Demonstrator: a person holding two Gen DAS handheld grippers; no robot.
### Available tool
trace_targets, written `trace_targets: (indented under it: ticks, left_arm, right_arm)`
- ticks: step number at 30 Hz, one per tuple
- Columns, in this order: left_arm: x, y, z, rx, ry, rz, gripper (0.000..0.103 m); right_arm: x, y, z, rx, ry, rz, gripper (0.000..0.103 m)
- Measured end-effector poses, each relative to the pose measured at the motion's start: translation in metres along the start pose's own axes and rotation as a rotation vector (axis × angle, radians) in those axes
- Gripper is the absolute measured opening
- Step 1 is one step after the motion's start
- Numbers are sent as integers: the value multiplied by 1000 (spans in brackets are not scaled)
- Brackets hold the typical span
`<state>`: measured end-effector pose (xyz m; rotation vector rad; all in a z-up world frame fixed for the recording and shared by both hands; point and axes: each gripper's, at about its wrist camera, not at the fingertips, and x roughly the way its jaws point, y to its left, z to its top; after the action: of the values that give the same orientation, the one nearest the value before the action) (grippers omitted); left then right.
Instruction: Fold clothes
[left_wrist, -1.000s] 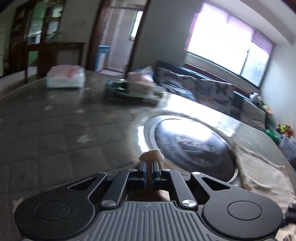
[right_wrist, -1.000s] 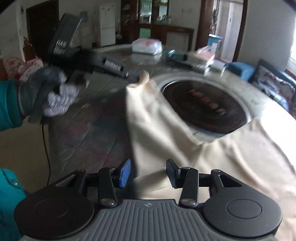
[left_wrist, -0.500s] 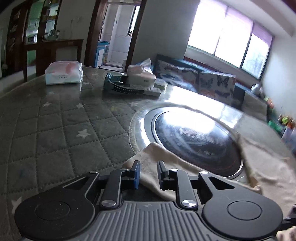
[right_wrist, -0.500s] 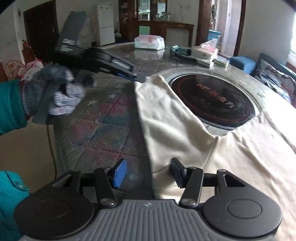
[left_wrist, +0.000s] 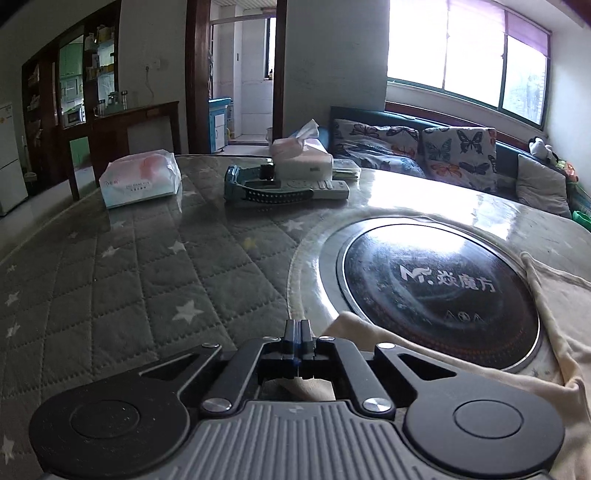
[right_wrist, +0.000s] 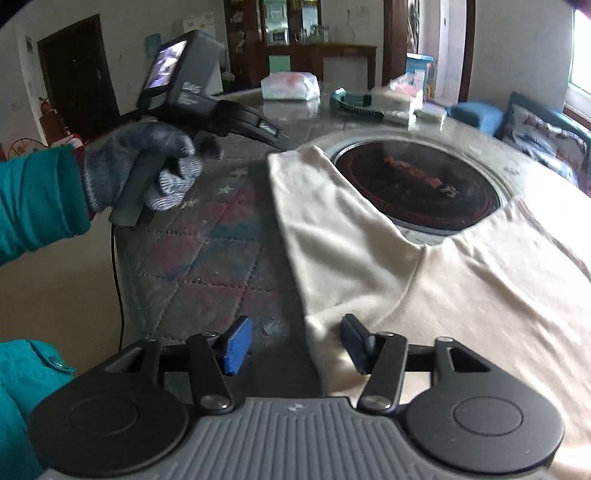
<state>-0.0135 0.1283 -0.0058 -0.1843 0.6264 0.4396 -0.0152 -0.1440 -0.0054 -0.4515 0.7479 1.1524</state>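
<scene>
A cream long-sleeved garment lies spread on the table, one sleeve stretched toward the far left beside the round black hob. My left gripper is shut and empty, just left of the sleeve's cuff; it shows in the right wrist view held by a gloved hand. My right gripper is open, its jaws either side of the garment's near edge.
The table carries a quilted star mat. At the far side sit a tissue pack, a tissue box, a teal item and a remote. A sofa with butterfly cushions stands behind.
My left gripper let go of the sleeve cuff, opened, then shut empty, and shifted left off the cloth. The sleeve now lies flat. My right gripper opened wider at the garment's near edge.
</scene>
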Motion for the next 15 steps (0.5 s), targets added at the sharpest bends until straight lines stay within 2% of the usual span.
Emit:
trace_targets:
  ticks: [5, 8, 15]
  left_arm:
    - [-21, -2, 0, 0, 2, -59, 3]
    - [-36, -12, -4, 34, -4, -127, 3]
    - [-61, -58, -22, 123, 12, -335, 5]
  right_arm:
    - [-6, 5, 1, 1, -35, 18, 59]
    - [-18, -5, -1, 37, -52, -20, 59]
    - [-72, -53, -33, 238, -86, -218, 59]
